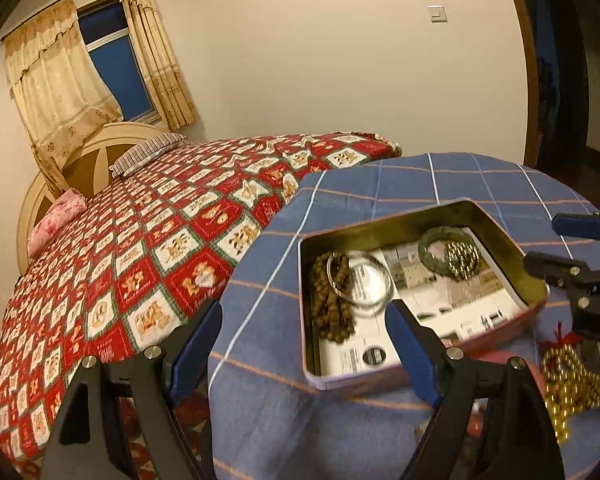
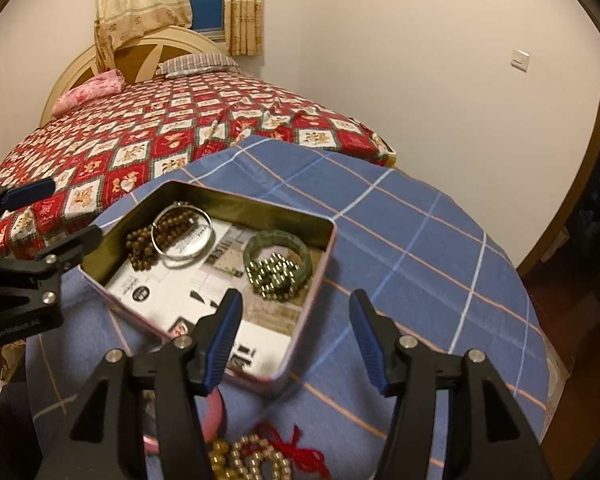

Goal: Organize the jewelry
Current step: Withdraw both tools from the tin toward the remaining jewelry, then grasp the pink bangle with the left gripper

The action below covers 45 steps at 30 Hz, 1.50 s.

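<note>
An open metal tin (image 1: 496,224) (image 2: 260,204) stands on a blue checked cloth. In it lie brown wooden beads (image 1: 332,312) (image 2: 140,246), a silver bangle (image 1: 370,300) (image 2: 204,246), a green bangle (image 1: 426,246) (image 2: 256,244) and a dark metallic bead bracelet (image 1: 462,258) (image 2: 274,276). Gold beads with a red tassel (image 1: 572,384) (image 2: 248,460) lie on the cloth in front of the tin. My left gripper (image 1: 304,312) is open and empty at the tin's left front corner. My right gripper (image 2: 296,300) is open and empty above the tin's right front corner.
The cloth-covered round table (image 1: 420,184) (image 2: 440,240) stands against a bed with a red patterned quilt (image 1: 140,240) (image 2: 160,128). A pink lid (image 2: 216,412) lies under the tin's front edge. A wooden door frame (image 1: 528,80) is at the right.
</note>
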{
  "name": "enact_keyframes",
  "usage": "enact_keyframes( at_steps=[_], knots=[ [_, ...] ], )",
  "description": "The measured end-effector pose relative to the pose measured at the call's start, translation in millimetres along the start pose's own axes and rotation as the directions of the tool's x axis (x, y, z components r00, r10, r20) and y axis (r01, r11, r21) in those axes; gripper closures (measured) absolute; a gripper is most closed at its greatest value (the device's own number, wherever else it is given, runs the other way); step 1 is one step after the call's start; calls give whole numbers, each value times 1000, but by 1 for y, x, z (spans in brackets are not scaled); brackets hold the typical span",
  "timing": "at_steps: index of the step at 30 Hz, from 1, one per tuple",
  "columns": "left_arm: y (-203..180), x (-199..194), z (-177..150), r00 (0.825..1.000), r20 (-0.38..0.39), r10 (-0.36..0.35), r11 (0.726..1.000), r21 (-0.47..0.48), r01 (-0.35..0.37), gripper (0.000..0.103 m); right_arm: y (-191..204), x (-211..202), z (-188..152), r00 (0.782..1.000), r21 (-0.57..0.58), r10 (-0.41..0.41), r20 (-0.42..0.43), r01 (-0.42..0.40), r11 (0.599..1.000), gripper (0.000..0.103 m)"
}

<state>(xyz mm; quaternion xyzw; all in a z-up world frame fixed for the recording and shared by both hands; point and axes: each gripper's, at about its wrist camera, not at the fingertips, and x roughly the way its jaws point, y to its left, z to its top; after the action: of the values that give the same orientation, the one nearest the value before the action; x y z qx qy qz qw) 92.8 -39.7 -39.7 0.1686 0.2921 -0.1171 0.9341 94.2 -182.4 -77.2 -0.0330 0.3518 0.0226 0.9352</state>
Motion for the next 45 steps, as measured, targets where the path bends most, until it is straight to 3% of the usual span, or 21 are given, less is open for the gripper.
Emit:
enact_keyframes(
  at_steps=[12, 24, 27, 35, 40, 42, 45],
  knots=[
    [-25, -14, -40, 995, -72, -73, 997, -8, 73, 19, -9, -23, -50, 999, 27, -22, -29, 22, 999, 38],
    [-59, -16, -46, 988, -101, -119, 992, 25, 122, 20, -15, -31, -75, 999, 59, -36, -36, 39, 998, 33],
    [-64, -5, -51, 984, -139, -112, 992, 36, 118, 34, -16, -31, -76, 999, 57, -38, -34, 40, 998, 32],
    [-67, 1, -58, 982, -142, -125, 990, 47, 133, 43, -19, -31, -77, 999, 75, -35, -27, 37, 996, 28],
    [-78, 3, -54, 975, -143, -171, 979, 85, 184, 69, -17, -29, -78, 999, 66, -38, -32, 41, 997, 27],
    [-85, 3, -52, 973, -145, -180, 970, 138, 200, 69, -18, -29, -78, 999, 70, -37, -35, 39, 997, 27],
    [-84, 4, -50, 968, -152, -202, 966, 132, 222, 70, -19, -28, -78, 999, 78, -35, -39, 38, 996, 27]
  ],
)
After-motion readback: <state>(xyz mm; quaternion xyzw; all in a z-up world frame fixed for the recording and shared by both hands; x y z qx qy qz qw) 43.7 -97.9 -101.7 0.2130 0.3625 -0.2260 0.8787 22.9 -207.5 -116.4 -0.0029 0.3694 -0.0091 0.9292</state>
